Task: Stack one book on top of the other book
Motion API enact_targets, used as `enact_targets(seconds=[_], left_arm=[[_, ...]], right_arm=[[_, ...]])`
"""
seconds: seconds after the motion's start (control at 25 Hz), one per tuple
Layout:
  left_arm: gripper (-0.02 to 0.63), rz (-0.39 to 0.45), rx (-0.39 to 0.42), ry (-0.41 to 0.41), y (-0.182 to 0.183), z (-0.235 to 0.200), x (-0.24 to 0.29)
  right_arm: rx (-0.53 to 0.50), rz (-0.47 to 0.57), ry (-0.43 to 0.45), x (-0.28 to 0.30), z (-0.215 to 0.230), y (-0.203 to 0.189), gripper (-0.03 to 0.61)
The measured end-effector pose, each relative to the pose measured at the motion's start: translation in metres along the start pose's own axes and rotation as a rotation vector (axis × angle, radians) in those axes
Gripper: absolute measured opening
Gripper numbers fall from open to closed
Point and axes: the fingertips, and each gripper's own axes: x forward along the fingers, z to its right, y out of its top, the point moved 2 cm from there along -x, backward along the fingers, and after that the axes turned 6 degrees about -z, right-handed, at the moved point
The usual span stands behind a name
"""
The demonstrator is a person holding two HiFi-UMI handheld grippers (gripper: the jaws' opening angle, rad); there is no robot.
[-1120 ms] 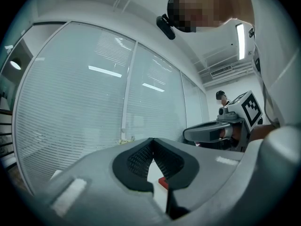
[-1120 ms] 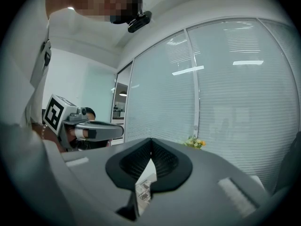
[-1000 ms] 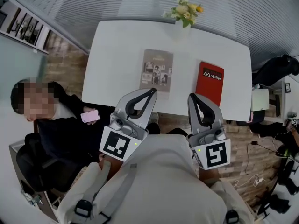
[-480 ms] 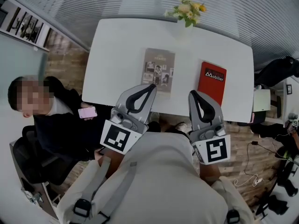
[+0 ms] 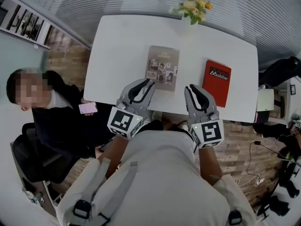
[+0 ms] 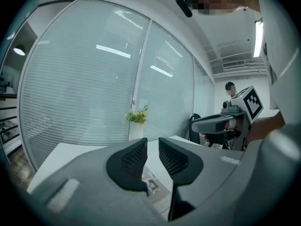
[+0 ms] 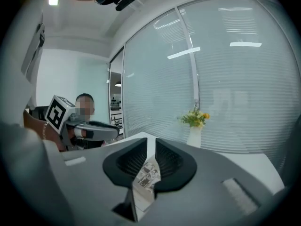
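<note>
Fingers: both pairs are released and grasp nothing; the jaws of my left gripper [image 6: 153, 142] and of my right gripper [image 7: 150, 142] have just been opening a little, and between them I see only a narrow gap
Table [image 5: 117, 55]: white; both books lie flat on it; its near edge is partly covered by my grippers and my body
Grey book [image 5: 162, 62]: near the middle of the table, just beyond my left gripper, which covers its near left corner in the head view
Red book [image 5: 217, 81]: at the right side, well apart from the grey book, so nothing is stacked yet
Why held so: I judge that I keep both grippers low at the near edge and slightly open to be ready for taking one book
Hard to see: each gripper view shows only a strip of the grey book through the gap; no gripper view shows the red book
Vase with flowers [image 5: 193, 8]: at the far edge, away from the books
</note>
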Motion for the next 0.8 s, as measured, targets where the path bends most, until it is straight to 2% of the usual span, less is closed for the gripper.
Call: enact_targets(seconds=[0.24,0.4,0.6,0.8], left_arm=[[0.119,-0.105,-0.073,0.007,-0.061,-0.019,0.020],[0.141,-0.163,-0.084,0.022,-0.095,-0.034,0.030],[0.170,-0.238,-0.128,0.032,-0.141,-0.054,0.045],[0.213,-0.312,-0.210,0.021,-0.181,-0.066,0.058]], right_arm=[[0.040,-0.108,0.016,0.032,0.002,-0.057,0.089],[0.107,-0.154,0.029,0.054,0.006,-0.093,0.120],[0.136,-0.214,0.040,0.077,0.009,-0.135,0.143],[0.190,-0.266,0.056,0.097,0.010,-0.168,0.184]])
